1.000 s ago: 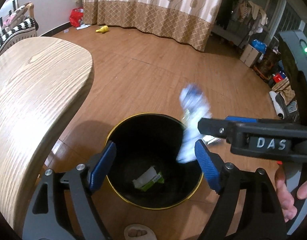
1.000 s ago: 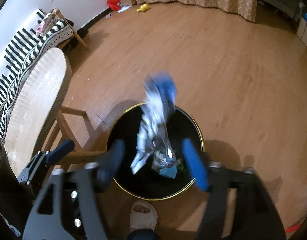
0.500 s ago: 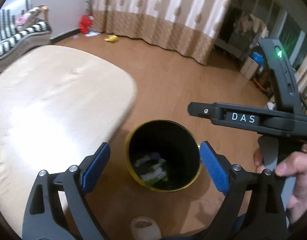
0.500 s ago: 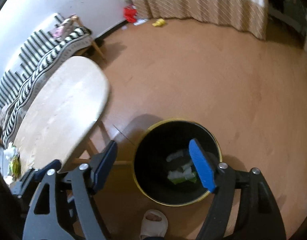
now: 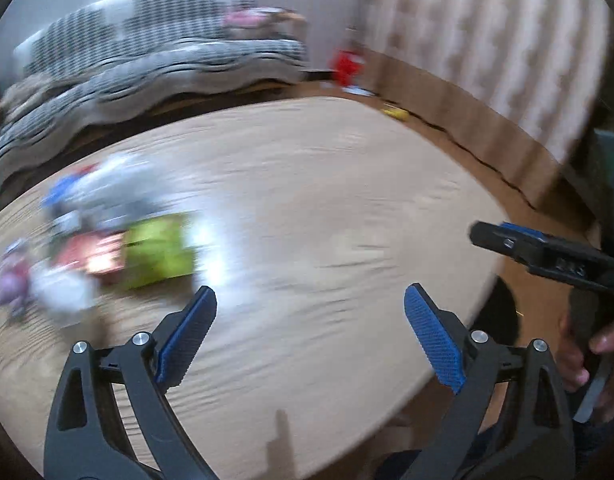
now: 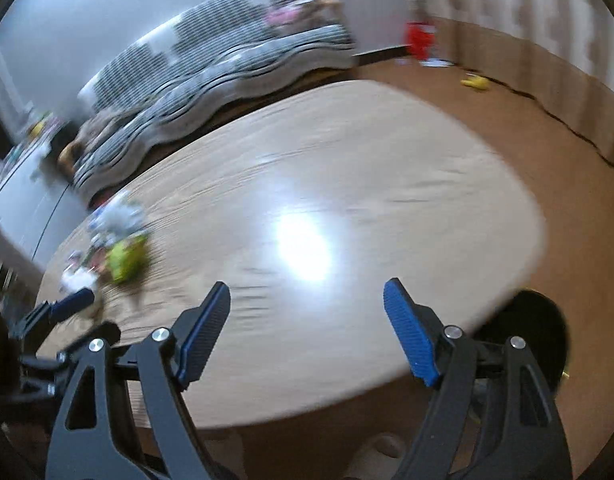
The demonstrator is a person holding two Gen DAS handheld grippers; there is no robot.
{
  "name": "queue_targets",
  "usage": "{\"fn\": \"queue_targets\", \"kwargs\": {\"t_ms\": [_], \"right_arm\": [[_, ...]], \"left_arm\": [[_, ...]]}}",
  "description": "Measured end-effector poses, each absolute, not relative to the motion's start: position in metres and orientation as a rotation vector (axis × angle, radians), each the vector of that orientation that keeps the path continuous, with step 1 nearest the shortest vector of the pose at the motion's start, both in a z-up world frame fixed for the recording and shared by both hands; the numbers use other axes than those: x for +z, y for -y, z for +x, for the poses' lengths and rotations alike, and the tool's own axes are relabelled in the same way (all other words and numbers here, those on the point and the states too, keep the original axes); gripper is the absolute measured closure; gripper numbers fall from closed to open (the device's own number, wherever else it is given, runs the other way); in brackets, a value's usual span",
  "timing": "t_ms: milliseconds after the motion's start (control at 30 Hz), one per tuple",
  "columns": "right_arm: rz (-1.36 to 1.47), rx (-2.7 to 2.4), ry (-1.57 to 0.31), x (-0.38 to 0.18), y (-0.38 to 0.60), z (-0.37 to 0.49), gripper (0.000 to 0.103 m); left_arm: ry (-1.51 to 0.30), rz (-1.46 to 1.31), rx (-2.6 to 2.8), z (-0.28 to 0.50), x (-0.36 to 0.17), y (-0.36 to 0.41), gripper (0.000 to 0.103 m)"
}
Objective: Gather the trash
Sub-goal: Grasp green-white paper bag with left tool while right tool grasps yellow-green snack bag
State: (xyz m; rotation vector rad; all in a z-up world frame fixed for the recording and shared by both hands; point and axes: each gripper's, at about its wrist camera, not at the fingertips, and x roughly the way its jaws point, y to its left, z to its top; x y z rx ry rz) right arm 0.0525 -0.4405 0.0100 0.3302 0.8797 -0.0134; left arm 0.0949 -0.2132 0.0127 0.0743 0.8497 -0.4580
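A blurred pile of trash [image 5: 107,240] with a green packet [image 5: 159,252] lies on the left part of the oval wooden table [image 5: 327,200]. My left gripper [image 5: 310,292] hovers over the table to the right of the pile. Its jaws are opening and nothing is between them. My right gripper [image 6: 307,284] hangs over the table's near edge, well right of the trash pile [image 6: 115,248]. Its jaws are opening too, with nothing between them. The black bin [image 6: 539,328] stands on the floor at the lower right, partly hidden by the table [image 6: 347,160].
A striped sofa [image 6: 211,76] runs behind the table. A curtain [image 5: 487,40] lines the far wall, with a red bag [image 5: 349,66] and a yellow toy [image 6: 477,82] on the wooden floor. A hand [image 5: 587,352] holds the right gripper's handle.
The blue and white wrapper fell from the right gripper into the bin. Both grippers then swung up and away from the bin to over the table, and their jaws widened.
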Motion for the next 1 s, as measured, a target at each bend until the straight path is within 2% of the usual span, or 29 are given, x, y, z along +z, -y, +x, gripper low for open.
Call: {"fn": "queue_targets", "kwargs": {"t_ms": [233,467,933,1000], "right_arm": [[0.242,0.196,-0.933,0.009,0.311,0.111,0.026],[0.214,0.258,-0.963,0.001,0.254,0.145,0.026],[0.214,0.244,-1.012,-0.019,0.227,0.182,0.026],[0.209,0.243,-1.017,-0.020,0.226,0.186,0.026]], "left_arm": [[-0.848,-0.060,-0.222,0.109,0.009,0.077,0.011],[-0.879,-0.105,-0.201,0.118,-0.013,0.026,0.010],[-0.917,-0.027,-0.179,0.168,-0.065,0.057,0.010],[-0.910,-0.018,-0.189,0.169,-0.063,0.060,0.014]]}}
